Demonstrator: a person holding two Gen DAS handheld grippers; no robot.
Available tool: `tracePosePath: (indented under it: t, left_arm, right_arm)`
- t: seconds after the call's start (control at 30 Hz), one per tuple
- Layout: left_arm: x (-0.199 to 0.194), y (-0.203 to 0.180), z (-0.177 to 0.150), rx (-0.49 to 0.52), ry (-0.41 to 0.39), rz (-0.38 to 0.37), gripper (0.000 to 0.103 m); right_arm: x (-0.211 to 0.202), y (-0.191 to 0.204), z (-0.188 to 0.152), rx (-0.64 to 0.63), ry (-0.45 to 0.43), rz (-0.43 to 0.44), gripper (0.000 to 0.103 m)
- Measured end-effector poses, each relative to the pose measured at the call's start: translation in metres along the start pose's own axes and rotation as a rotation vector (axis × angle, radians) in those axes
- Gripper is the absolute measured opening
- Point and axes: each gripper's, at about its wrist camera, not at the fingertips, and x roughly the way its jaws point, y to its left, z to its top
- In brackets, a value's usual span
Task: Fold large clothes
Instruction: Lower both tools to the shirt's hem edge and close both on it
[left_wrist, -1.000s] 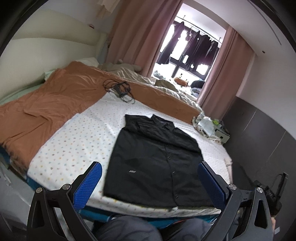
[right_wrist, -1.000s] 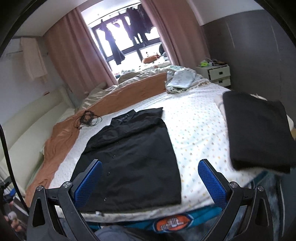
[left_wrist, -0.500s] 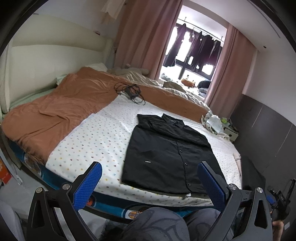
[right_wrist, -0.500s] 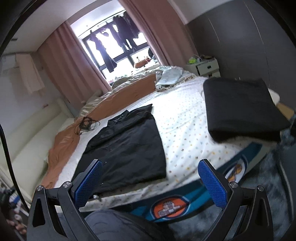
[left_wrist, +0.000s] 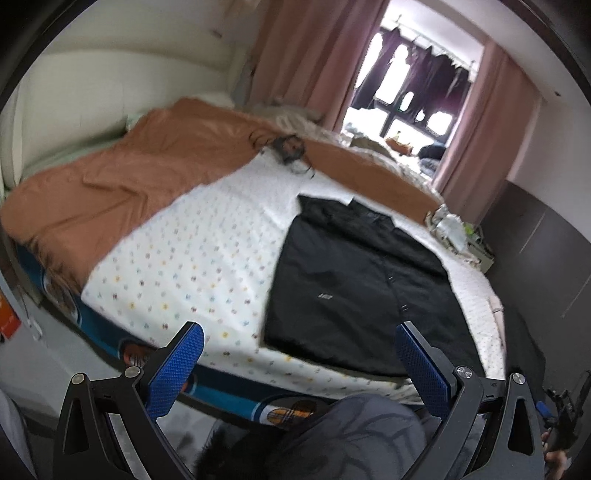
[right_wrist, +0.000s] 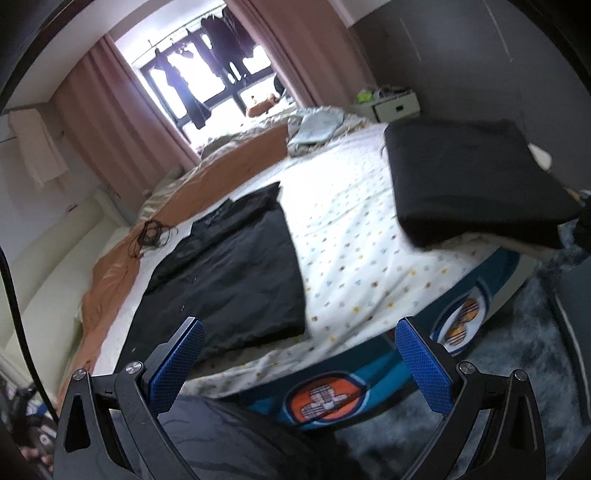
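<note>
Your left gripper (left_wrist: 299, 363) is spread wide, its two blue pads (left_wrist: 176, 367) holding nothing, and it hangs off the foot of the bed (left_wrist: 192, 258), above your knee. Your right gripper (right_wrist: 301, 363) is released in the same way, two blue pads (right_wrist: 424, 363) apart and empty, also clear of the mattress edge. Ahead of both lies one black shirt (left_wrist: 354, 291), flat and face up on the white dotted sheet (right_wrist: 354, 254), collar toward the window and hem toward you, with its button placket running down the front and a small white logo on the chest; neither gripper touches it. In the right wrist view you see a second dark item, one folded black garment (right_wrist: 476, 181), resting at the bed's right corner, well apart from the shirt. One brown blanket (left_wrist: 122, 184) covers the far and left part of the bed, and one tangle of black cable (left_wrist: 290, 149) sits where it meets the sheet, beyond the shirt's collar. One pale crumpled cloth (right_wrist: 317, 127) lies near the far right side, close to one white nightstand (right_wrist: 391, 107). Two pink curtains (left_wrist: 306, 55) frame the single window, where several dark clothes (right_wrist: 218, 44) hang on a rail.
</note>
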Motion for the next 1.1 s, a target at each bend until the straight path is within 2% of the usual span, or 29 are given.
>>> tracePosePath:
  t: [0.1, 0.13, 0.2, 0.27, 0.37, 0.53, 0.67, 0.83, 0.97, 1.07, 1.1]
  left_arm:
    - [0.023, 0.014, -0.004, -0.051, 0.054, -0.031, 0.098]
    - [0.031, 0.016, -0.005, -0.066, 0.074, -0.039, 0.092]
    - [0.049, 0.022, -0.007, -0.09, 0.127, -0.045, 0.085]
    - [0.063, 0.024, -0.008, -0.104, 0.163, -0.044, 0.078]
    - [0.085, 0.03, -0.008, -0.126, 0.198, -0.054, 0.077]
    - [0.117, 0.042, -0.005, -0.185, 0.26, -0.063, 0.065]
    - [0.137, 0.051, -0.01, -0.229, 0.304, -0.098, 0.064]
    - [0.157, 0.055, -0.016, -0.265, 0.349, -0.138, 0.062]
    - [0.164, 0.063, -0.012, -0.341, 0.355, -0.208, 0.062]
    - [0.161, 0.065, -0.01, -0.412, 0.361, -0.34, 0.061]
    - [0.159, 0.065, -0.008, -0.415, 0.351, -0.361, 0.061]
  right_arm:
    - [0.014, -0.001, -0.001, -0.005, 0.032, 0.024, 0.103]
    - [0.023, -0.004, -0.001, 0.0, 0.053, 0.028, 0.102]
    - [0.036, -0.007, -0.003, 0.023, 0.08, 0.031, 0.096]
    - [0.051, -0.01, -0.005, 0.054, 0.113, 0.05, 0.081]
    - [0.075, -0.013, -0.007, 0.095, 0.171, 0.097, 0.073]
    - [0.116, -0.013, -0.01, 0.141, 0.236, 0.145, 0.07]
    - [0.147, -0.015, -0.014, 0.2, 0.291, 0.179, 0.067]
    - [0.165, -0.021, -0.023, 0.275, 0.313, 0.253, 0.067]
    - [0.165, -0.025, -0.024, 0.314, 0.299, 0.289, 0.066]
    - [0.156, -0.028, -0.019, 0.359, 0.252, 0.373, 0.066]
    - [0.153, -0.03, -0.017, 0.368, 0.238, 0.395, 0.066]
